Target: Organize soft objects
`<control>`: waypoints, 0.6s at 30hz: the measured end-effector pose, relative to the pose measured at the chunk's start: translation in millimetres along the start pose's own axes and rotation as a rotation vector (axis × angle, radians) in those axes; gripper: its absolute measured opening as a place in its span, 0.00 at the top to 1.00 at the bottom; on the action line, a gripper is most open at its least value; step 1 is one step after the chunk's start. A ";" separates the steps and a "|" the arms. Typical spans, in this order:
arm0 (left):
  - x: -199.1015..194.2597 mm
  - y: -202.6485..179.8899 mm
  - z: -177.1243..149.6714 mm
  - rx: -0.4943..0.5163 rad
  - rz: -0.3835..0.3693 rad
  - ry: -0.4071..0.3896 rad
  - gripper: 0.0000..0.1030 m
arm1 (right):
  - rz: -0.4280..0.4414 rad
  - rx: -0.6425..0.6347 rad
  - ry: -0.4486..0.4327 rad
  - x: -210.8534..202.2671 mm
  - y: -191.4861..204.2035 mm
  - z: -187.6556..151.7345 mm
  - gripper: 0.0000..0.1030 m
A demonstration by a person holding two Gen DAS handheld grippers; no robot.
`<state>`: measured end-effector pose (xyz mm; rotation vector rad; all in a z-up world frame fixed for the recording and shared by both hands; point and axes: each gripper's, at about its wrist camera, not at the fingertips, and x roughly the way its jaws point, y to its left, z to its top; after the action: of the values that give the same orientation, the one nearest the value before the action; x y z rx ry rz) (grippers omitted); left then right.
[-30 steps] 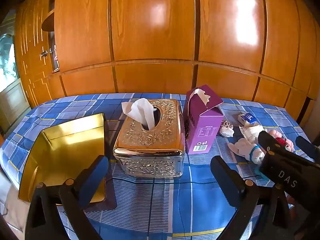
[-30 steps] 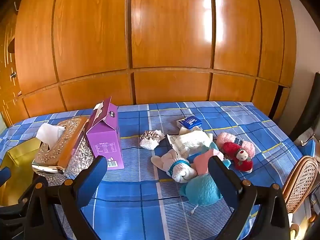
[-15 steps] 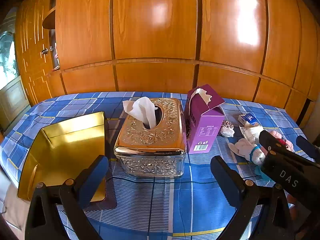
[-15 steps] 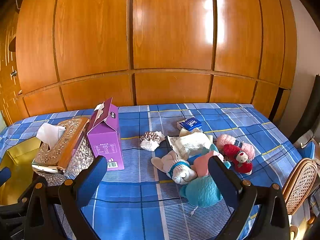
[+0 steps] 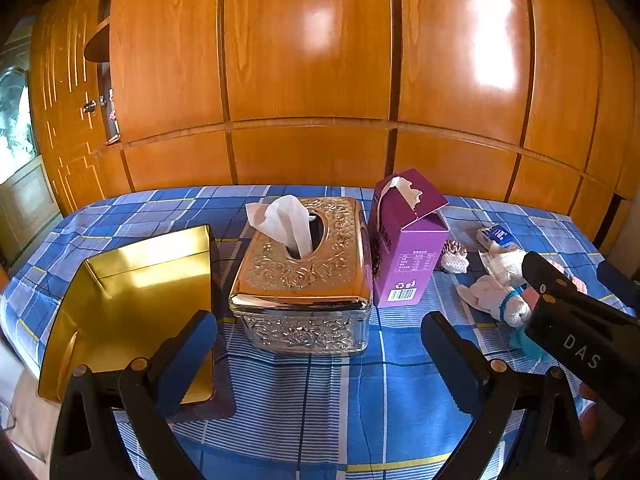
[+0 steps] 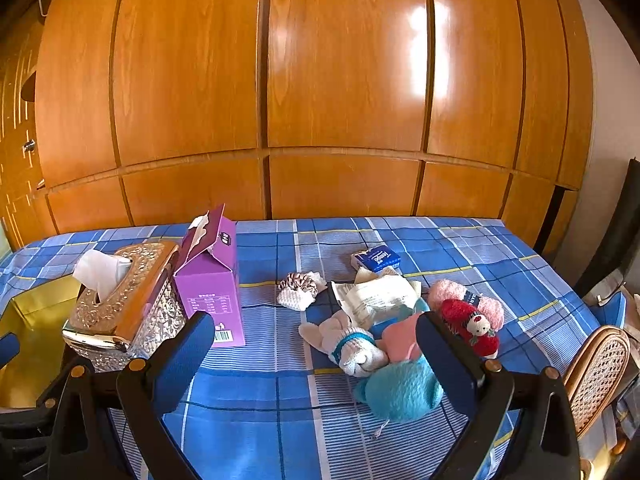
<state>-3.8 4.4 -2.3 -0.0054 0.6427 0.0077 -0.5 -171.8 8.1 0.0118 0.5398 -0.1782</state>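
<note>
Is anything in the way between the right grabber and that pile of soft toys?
Nothing visible blocks it. The right gripper is open above bare blue tablecloth, and the white plush toy and teal plush lie just ahead of its fingers. The purple carton stands off to the left.

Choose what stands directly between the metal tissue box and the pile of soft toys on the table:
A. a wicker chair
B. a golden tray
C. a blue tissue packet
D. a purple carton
D: the purple carton stands against the right side of the metal tissue box, with the soft toys further right.
</note>
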 end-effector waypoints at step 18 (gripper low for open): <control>-2.9 -14.4 3.7 0.068 0.010 -0.021 0.00 | -0.034 0.042 0.058 19.0 -24.8 -3.8 0.01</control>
<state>-3.8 -10.0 2.4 0.0638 0.6213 -0.0043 9.3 -199.2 -4.1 0.0483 0.5947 -0.2230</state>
